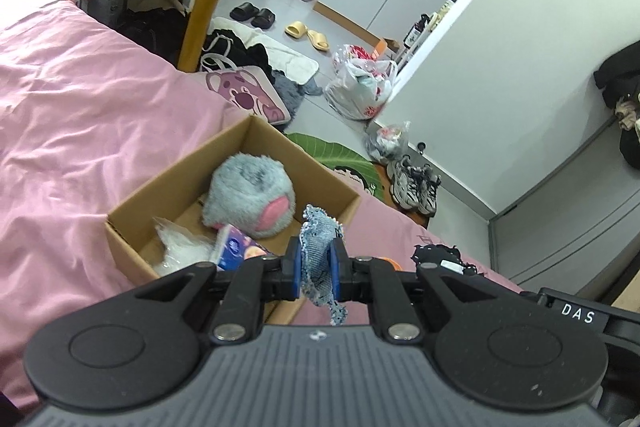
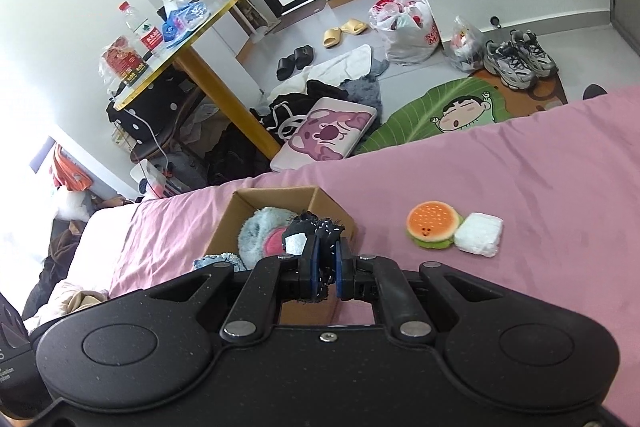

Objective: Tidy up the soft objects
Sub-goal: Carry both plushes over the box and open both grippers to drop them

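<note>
An open cardboard box (image 1: 132, 203) stands on the pink bedsheet (image 1: 80, 115); inside lie a grey-and-pink plush (image 1: 248, 195), a clear plastic bag (image 1: 180, 251) and a blue tissue pack (image 1: 236, 249). My left gripper (image 1: 316, 261) is shut on a frayed denim piece (image 1: 318, 239), held over the box's near right corner. My right gripper (image 2: 326, 265) is shut on a black fabric piece (image 2: 316, 229) with a white label, just over the box (image 2: 320, 203) rim. A burger plush (image 2: 432, 225) and a white soft pack (image 2: 478, 235) lie on the sheet to the right.
Beyond the bed's edge the floor holds a pink bear cushion (image 2: 324, 135), a green cartoon rug (image 2: 440, 111), sneakers (image 2: 516, 61), slippers and plastic bags (image 2: 408, 27). A yellow-legged table (image 2: 180, 35) with bottles stands beside the bed.
</note>
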Action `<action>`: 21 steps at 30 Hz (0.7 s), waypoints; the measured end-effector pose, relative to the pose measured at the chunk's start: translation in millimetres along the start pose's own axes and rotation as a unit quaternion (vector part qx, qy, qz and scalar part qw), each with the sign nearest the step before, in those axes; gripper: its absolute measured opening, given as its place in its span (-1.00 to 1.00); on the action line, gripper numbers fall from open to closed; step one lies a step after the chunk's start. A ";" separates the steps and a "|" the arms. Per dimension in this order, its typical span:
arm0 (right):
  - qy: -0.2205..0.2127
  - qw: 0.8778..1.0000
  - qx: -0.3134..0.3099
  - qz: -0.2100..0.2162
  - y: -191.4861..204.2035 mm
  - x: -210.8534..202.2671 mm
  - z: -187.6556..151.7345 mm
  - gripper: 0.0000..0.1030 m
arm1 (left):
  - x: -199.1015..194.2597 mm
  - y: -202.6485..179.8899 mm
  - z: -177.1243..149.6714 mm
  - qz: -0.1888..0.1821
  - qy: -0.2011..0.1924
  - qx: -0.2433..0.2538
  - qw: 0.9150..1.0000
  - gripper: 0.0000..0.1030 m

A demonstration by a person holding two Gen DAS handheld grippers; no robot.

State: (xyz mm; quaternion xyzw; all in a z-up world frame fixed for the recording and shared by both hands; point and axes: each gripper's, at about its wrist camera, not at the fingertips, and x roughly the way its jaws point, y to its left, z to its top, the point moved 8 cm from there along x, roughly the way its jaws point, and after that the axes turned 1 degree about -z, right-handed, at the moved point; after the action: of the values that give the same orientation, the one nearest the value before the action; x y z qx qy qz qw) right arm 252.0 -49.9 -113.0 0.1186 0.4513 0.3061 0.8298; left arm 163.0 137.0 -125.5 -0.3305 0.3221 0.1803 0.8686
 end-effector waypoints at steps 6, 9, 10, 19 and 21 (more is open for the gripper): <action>0.004 1.000 -0.005 0.001 14.5 8.1 -1.7 -0.84 | 2.9 16.7 4.4 0.011 -0.005 -0.014 1.000 -0.75; 0.008 1.000 -0.008 0.003 22.8 13.1 -2.6 -0.84 | 5.7 24.7 4.8 0.015 -0.005 -0.022 1.000 -0.75; 0.009 1.000 -0.010 0.003 25.4 14.8 -2.7 -0.84 | 6.1 26.8 4.7 0.016 -0.004 -0.023 1.000 -0.75; 0.007 1.000 -0.020 0.003 47.2 26.8 4.5 -0.84 | 18.3 41.8 -1.3 0.033 0.020 -0.046 0.998 -0.67; 0.006 1.000 -0.020 0.004 52.4 29.7 7.7 -0.83 | 20.4 43.6 -2.7 0.029 0.029 -0.052 0.998 -0.57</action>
State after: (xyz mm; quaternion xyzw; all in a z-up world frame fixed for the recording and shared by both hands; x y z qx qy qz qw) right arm 249.3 10.1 -104.0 0.1022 0.4494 0.3190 0.8282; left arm 153.7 168.4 -160.8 -0.3709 0.3472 0.2125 0.8347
